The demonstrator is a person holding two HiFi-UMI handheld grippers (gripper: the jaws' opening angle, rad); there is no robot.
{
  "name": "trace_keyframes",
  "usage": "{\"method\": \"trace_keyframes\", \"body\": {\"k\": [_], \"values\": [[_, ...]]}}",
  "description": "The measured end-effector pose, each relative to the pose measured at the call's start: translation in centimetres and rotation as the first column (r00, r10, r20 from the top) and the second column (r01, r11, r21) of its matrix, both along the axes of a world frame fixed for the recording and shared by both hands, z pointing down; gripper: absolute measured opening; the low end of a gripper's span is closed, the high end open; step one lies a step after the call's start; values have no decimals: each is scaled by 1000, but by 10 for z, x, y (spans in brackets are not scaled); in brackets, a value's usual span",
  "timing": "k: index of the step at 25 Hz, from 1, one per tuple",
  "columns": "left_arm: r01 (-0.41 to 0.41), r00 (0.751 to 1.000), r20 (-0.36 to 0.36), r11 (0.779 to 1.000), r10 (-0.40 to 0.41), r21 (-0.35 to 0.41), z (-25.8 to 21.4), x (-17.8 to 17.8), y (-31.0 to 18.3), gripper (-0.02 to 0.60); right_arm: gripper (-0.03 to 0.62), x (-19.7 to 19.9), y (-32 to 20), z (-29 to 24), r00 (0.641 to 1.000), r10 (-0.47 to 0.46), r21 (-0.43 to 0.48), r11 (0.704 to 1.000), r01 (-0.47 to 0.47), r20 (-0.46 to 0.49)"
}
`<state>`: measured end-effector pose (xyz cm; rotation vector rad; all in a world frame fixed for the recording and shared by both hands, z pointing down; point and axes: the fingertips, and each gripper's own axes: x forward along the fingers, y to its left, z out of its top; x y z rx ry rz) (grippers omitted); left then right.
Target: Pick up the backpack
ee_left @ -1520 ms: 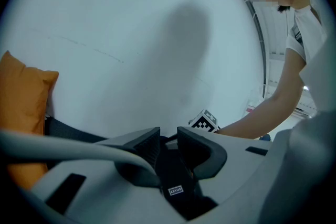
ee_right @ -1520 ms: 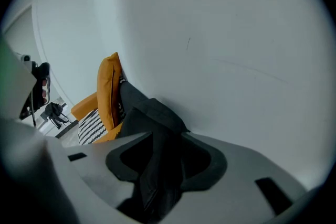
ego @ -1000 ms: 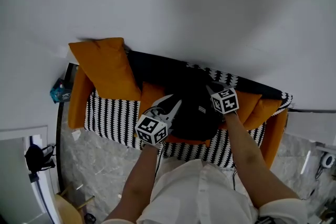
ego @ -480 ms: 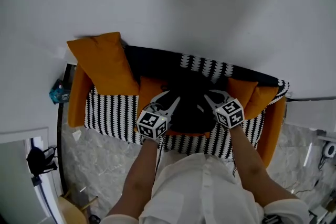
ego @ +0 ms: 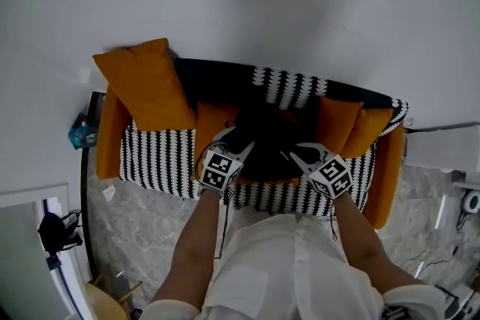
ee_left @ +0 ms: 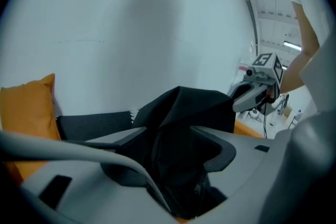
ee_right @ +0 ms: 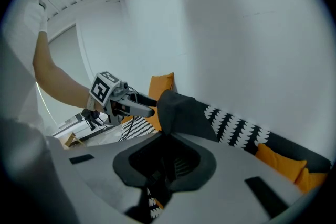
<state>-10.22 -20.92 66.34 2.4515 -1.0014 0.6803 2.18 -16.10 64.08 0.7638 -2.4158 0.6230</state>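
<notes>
Black backpack [ego: 267, 137] lay on the sofa [ego: 157, 155] straight ahead between both hands, my right gripper [ego: 302, 152] clamped on its fabric, my left gripper [ego: 241, 141] just opened wide around its near side.

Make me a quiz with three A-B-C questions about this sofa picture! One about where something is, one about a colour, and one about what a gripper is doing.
1. Where is the backpack?
A) in the middle of the sofa
B) on the floor
C) hanging on the wall

2. What colour are the pillows?
A) green
B) orange
C) blue

3. What is the right gripper doing?
A) wide open, nothing between its fingers
B) pinching a pillow
C) fingers closed on the backpack's black cloth

Answers:
1 A: the head view shows it on the seat, with pillows on either side.
2 B: every pillow in view is orange.
3 C: the right gripper view shows black cloth pinched between its fingers.
</notes>
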Motion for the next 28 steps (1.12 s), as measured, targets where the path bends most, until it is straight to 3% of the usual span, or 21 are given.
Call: {"method": "trace_keyframes", "body": {"k": [9,11,18,28], "values": [[-177,975,145,983,168,51,6,21,14,256,51,-8,33,-4,998,-46,-6,999,46,-35],[-202,968,162,978,191,52,6,26,17,228,51,-9,36,-3,998,-45,-10,999,44,-41],[-194,970,152,981,191,6,5,29,34,108,51,1,35,-3,999,26,-26,999,-27,-33],[-181,977,111,983,183,-30,-16,35,56,63,49,11,39,-16,996,82,-10,997,-82,-26]]}}
